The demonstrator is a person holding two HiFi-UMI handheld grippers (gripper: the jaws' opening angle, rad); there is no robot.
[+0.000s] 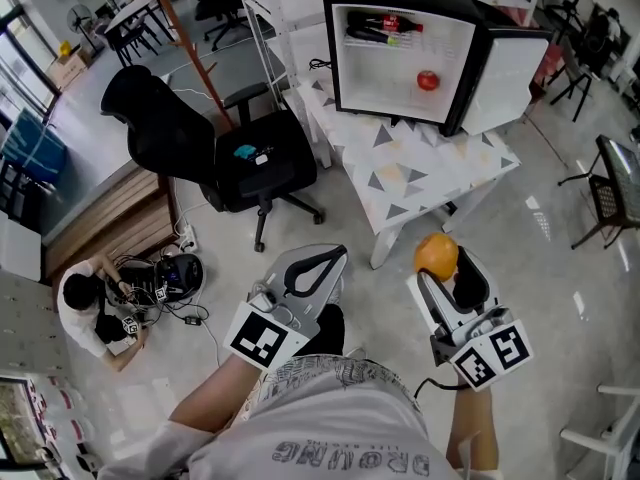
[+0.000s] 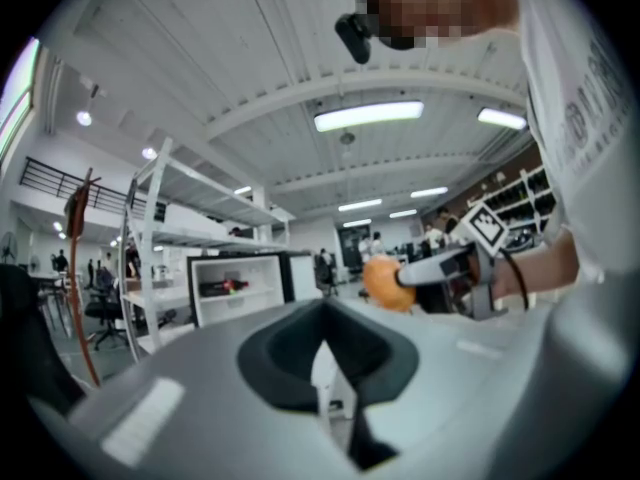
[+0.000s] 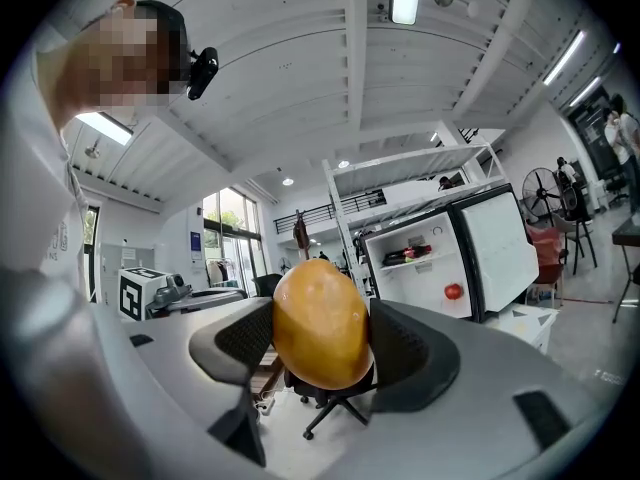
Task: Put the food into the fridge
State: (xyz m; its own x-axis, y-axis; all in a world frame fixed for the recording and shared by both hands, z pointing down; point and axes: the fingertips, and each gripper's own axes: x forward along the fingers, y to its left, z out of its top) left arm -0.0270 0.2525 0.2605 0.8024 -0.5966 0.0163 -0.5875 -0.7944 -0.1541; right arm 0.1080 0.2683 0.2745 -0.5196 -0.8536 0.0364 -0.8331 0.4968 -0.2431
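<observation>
A small black fridge [image 1: 400, 48] stands open on a white table [image 1: 420, 173] ahead of me. Inside it a bottle [image 1: 385, 25] lies on the shelf and a red fruit [image 1: 428, 80] sits lower down. My right gripper [image 1: 447, 268] is shut on an orange fruit [image 1: 436, 255], held in the air short of the table. In the right gripper view the orange fruit [image 3: 320, 323] fills the gap between the black pads, with the fridge [image 3: 440, 258] beyond. My left gripper [image 1: 336, 255] hangs beside it, shut with nothing in it. The left gripper view shows its jaws [image 2: 322, 353] together.
The fridge door [image 1: 505, 73] swings out to the right. A black office chair [image 1: 250, 158] stands left of the table. A person [image 1: 85, 308] crouches on the floor at the left among cables and gear [image 1: 175, 273]. A metal chair [image 1: 610, 193] is at the right edge.
</observation>
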